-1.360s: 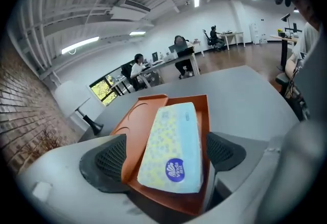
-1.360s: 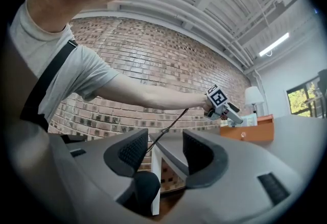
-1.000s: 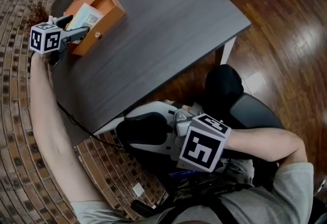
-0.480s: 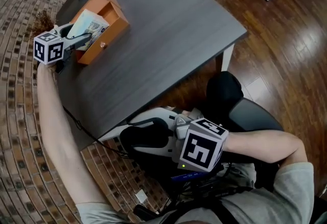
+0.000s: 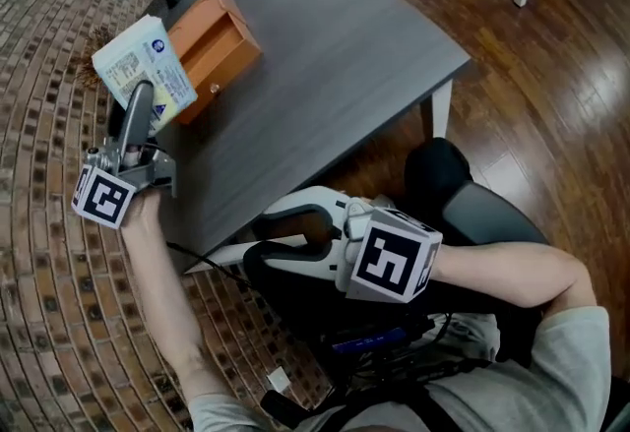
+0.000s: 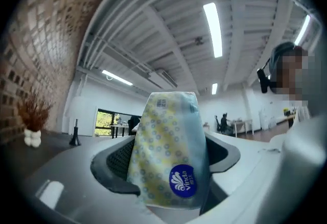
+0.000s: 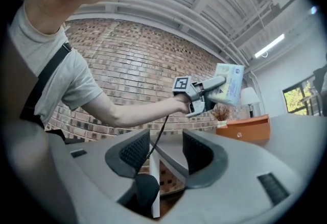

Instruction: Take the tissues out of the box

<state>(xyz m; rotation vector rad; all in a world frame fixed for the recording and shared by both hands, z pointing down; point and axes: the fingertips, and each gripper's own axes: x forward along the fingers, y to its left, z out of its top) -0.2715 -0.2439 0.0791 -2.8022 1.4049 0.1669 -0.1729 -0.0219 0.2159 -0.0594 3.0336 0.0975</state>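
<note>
The tissue pack (image 5: 143, 69) is no longer sitting in the orange box (image 5: 219, 31). A moment ago it lay in the box's open top with the left gripper (image 5: 146, 97) reaching in around it. Now the pack is in the air, up and to the left of the box, over the left edge of the table (image 5: 335, 56) and clear of the box's walls. The left gripper's jaws, which stood wide a second ago, have come in and pinch the pack from both sides. Its own view shows the patterned wrapper filling the gap, with the pads pressed against it. The arm has drawn back toward the near left, taking the pack with it. The box stays on the far left part of the table, and its opening looks dark and bare from above, though the shaded inside cannot be read fully. The right gripper (image 7: 166, 154) waits near the person's lap below the table's near edge, its jaws spread with nothing between them. By this reading the removal itself is done, and what remains is likely setting the pack down somewhere.
</note>
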